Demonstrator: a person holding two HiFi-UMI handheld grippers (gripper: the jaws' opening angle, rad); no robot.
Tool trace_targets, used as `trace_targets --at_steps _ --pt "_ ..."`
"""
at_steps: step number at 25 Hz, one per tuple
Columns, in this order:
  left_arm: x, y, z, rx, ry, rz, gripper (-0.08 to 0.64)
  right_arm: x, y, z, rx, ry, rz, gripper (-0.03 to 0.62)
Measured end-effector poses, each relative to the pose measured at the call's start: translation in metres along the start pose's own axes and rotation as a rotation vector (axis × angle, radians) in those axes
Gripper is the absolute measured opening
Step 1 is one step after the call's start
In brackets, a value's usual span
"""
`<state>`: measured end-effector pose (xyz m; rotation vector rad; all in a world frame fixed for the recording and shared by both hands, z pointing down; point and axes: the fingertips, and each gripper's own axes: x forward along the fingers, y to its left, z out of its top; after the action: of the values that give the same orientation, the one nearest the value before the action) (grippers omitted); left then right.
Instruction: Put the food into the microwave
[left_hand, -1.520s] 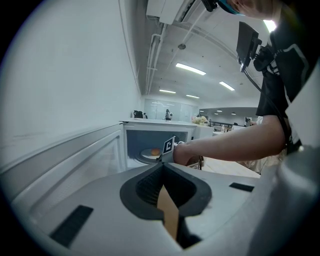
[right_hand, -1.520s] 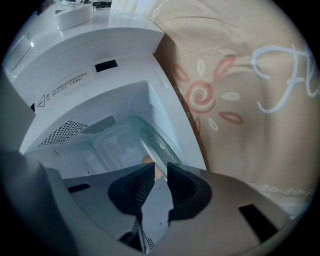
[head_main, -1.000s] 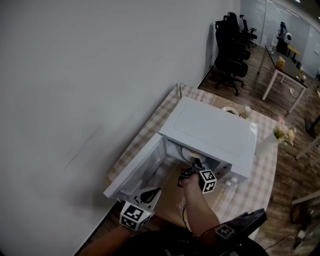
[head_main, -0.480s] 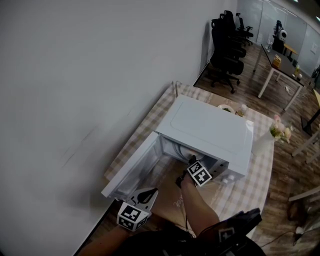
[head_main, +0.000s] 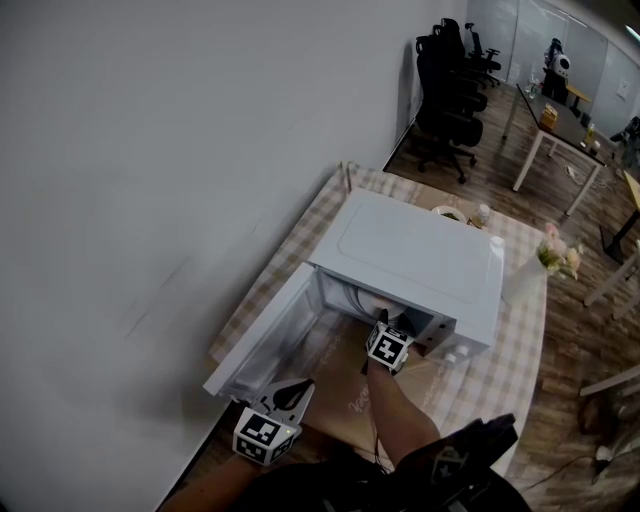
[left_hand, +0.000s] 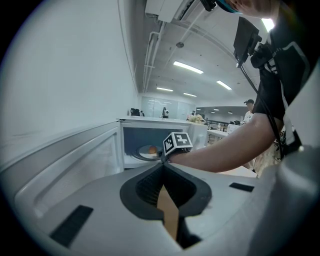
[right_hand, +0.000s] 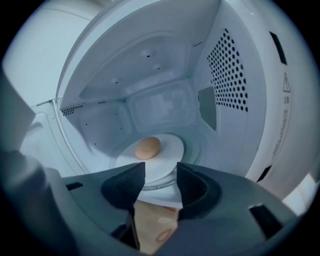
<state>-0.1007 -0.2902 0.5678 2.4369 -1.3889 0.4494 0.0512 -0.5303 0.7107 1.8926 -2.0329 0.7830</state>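
Note:
The white microwave stands on the table with its door swung open to the left. Inside, a white plate rests on the turntable and carries a round brown piece of food. My right gripper is at the mouth of the cavity, just in front of the plate's near edge. Its jaws have just been opening and stand apart, pressing on nothing. In the head view the right gripper reaches into the opening. My left gripper hovers by the door's outer corner, fingertips together, empty.
A checked cloth covers the table, with a brown mat in front of the microwave. A vase of flowers stands to its right and a small bowl behind it. The wall runs along the left. Office chairs stand far back.
The right gripper has rolled about its own axis at the microwave's mouth, its marker cube showing a different face. The left gripper has stayed by the door.

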Motion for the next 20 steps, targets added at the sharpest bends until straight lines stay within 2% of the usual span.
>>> trace_targets --at_steps 2,8,11,14,17,20 --pt "-0.001 0.001 0.000 0.002 0.001 0.000 0.008 0.001 -0.003 0.002 -0.025 -0.006 -0.018 0.212" --pt "-0.008 0.009 0.002 -0.009 -0.006 0.017 0.008 -0.003 -0.007 0.006 -0.018 -0.023 -0.024 0.212" --pt "-0.009 0.007 0.001 -0.003 -0.004 0.010 0.008 -0.012 -0.003 0.013 -0.070 -0.054 -0.003 0.212" --pt "-0.008 0.006 0.001 0.000 -0.007 0.003 0.008 -0.023 0.021 0.015 -0.230 -0.081 0.073 0.191" --pt "-0.006 0.005 0.003 0.004 -0.016 -0.004 0.008 -0.029 0.048 0.008 -0.499 -0.090 0.164 0.089" --pt "-0.006 0.004 0.002 -0.001 -0.020 -0.005 0.008 -0.027 0.060 0.003 -0.691 -0.076 0.214 0.084"
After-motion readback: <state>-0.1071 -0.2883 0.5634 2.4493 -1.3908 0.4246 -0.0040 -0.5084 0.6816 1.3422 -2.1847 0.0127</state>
